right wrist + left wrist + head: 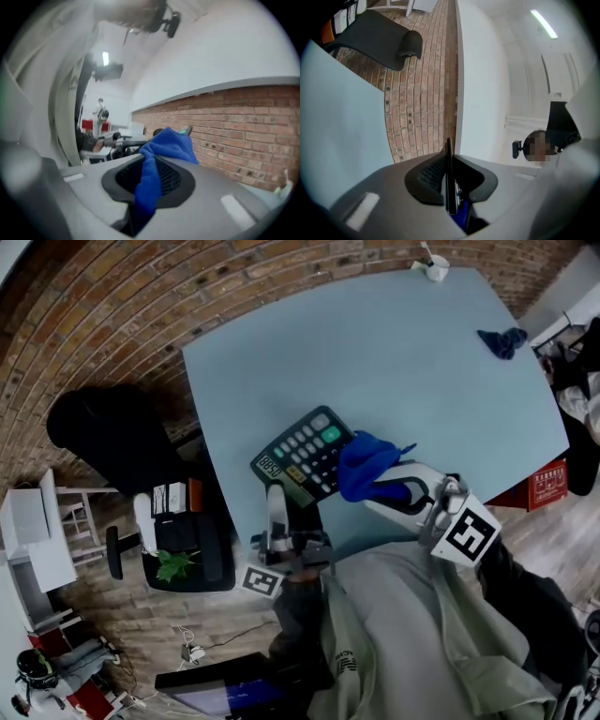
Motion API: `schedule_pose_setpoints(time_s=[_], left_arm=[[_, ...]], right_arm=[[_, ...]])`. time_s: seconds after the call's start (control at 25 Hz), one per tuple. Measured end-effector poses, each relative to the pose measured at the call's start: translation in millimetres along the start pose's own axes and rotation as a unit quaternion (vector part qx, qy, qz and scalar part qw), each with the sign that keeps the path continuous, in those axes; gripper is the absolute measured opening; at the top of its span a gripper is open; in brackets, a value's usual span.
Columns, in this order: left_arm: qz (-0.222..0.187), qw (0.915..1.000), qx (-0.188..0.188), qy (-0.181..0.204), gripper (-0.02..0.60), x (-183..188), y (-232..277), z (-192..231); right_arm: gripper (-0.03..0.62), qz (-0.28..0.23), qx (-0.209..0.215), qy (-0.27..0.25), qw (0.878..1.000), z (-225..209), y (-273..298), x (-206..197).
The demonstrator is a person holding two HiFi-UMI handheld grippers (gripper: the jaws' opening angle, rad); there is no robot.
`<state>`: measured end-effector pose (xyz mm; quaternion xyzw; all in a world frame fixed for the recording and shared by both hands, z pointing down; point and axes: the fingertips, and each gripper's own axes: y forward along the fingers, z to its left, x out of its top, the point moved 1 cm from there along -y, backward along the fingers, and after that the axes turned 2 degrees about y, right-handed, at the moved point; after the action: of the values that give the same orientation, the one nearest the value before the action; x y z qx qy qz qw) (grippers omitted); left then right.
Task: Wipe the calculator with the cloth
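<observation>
The dark calculator (pixel 305 454), with grey keys and one green key, is tilted up above the near edge of the light blue table (pixel 394 371). My left gripper (pixel 278 493) is shut on its near edge. In the left gripper view the calculator (pixel 449 173) stands edge-on between the pads of the left gripper (pixel 450 180). My right gripper (pixel 382 486) is shut on a blue cloth (pixel 364 465), which rests against the calculator's right side. In the right gripper view the blue cloth (pixel 157 161) bunches out of the right gripper (pixel 151 180), hiding most of the calculator.
A second blue cloth (pixel 502 340) lies near the table's far right edge, and a white cup (pixel 433 268) stands at the far corner. A black chair (pixel 103 427) and a trolley with a plant (pixel 173 563) stand on the brick floor to the left.
</observation>
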<state>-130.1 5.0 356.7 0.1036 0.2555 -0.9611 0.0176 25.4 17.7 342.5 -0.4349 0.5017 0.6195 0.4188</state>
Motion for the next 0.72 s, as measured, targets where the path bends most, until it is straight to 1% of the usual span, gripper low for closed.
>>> schedule_pose_setpoints(time_s=[0.04, 0.08, 0.12, 0.16, 0.24, 0.32, 0.44, 0.48, 0.6, 0.72], left_arm=[[-0.005, 0.9999, -0.011, -0.007, 0.035, 1, 1, -2], [-0.011, 0.9997, -0.019, -0.014, 0.035, 2, 1, -4], [-0.017, 0.9994, -0.025, -0.019, 0.035, 5, 0, -5], [-0.021, 0.9991, -0.029, -0.021, 0.035, 9, -1, -7], [-0.026, 0.9989, -0.033, -0.021, 0.035, 18, -3, -8], [-0.022, 0.9991, -0.034, -0.012, 0.035, 23, -7, -8], [0.009, 0.9992, -0.038, 0.008, 0.034, 14, -8, -11], [0.016, 0.9991, -0.038, 0.007, 0.034, 9, -8, -12], [0.021, 0.9995, -0.025, -0.006, 0.034, -5, -8, -7], [0.033, 0.9994, -0.003, 0.009, 0.032, -14, -8, -5]], right_arm=[[0.061, -0.027, 0.0, 0.062, 0.998, -5, -6, 5], [0.061, -0.058, 0.003, 0.105, 0.993, -9, -11, 13], [0.061, -0.088, 0.009, 0.125, 0.988, -13, -15, 23], [0.061, -0.112, 0.016, 0.131, 0.985, -16, -19, 32], [0.061, -0.138, 0.026, 0.135, 0.981, -20, -22, 43], [0.061, -0.145, 0.023, 0.133, 0.98, -25, -21, 48], [0.061, -0.14, 0.01, 0.124, 0.982, -33, -17, 51], [0.061, -0.14, 0.005, 0.121, 0.983, -37, -15, 54], [0.061, -0.138, -0.028, 0.097, 0.985, -54, -10, 64], [0.061, -0.115, -0.083, 0.046, 0.989, -67, -6, 74]])
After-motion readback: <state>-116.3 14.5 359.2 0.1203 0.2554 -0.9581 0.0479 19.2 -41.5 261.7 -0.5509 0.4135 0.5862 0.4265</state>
